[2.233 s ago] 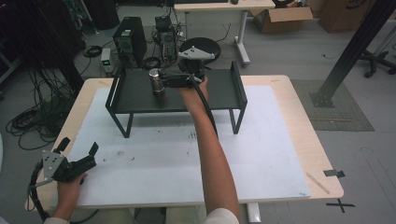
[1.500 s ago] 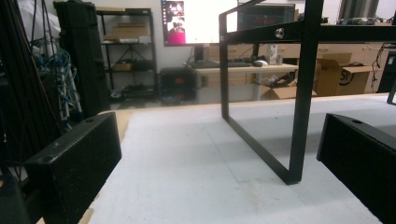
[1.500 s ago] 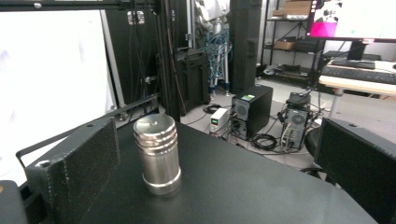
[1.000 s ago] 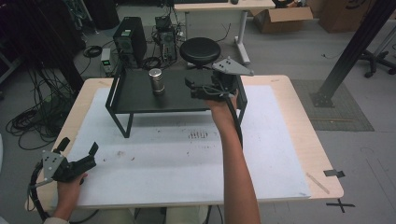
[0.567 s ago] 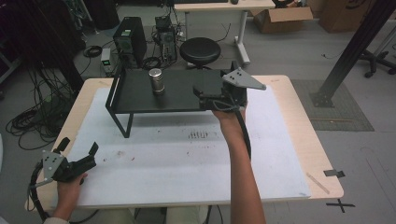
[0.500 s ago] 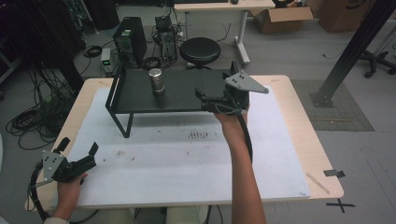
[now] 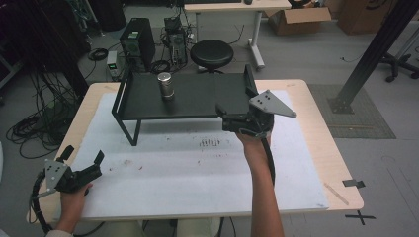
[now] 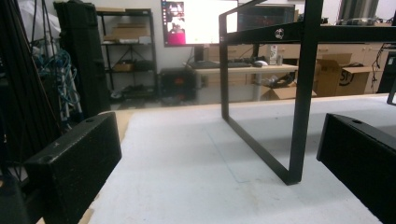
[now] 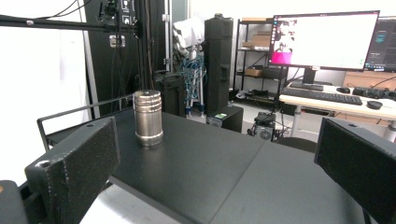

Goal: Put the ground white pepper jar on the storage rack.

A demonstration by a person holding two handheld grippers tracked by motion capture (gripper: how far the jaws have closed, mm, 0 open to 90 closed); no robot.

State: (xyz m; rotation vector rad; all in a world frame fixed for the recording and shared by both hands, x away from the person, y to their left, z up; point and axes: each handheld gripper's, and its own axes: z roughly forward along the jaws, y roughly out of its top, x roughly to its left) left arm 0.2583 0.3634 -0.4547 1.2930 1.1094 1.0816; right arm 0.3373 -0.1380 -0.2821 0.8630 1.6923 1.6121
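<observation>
On black shelf, steel cylinder

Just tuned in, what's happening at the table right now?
A person works at the table with a gripper in each hand. The right gripper is open and empty at the front right edge of the black metal shelf, pointing across it toward the ribbed metal cylinder, which stands upright on the shelf's left part, apart from the jaws. The left gripper is open and empty, low over the table's near left corner, facing the shelf's leg.
</observation>
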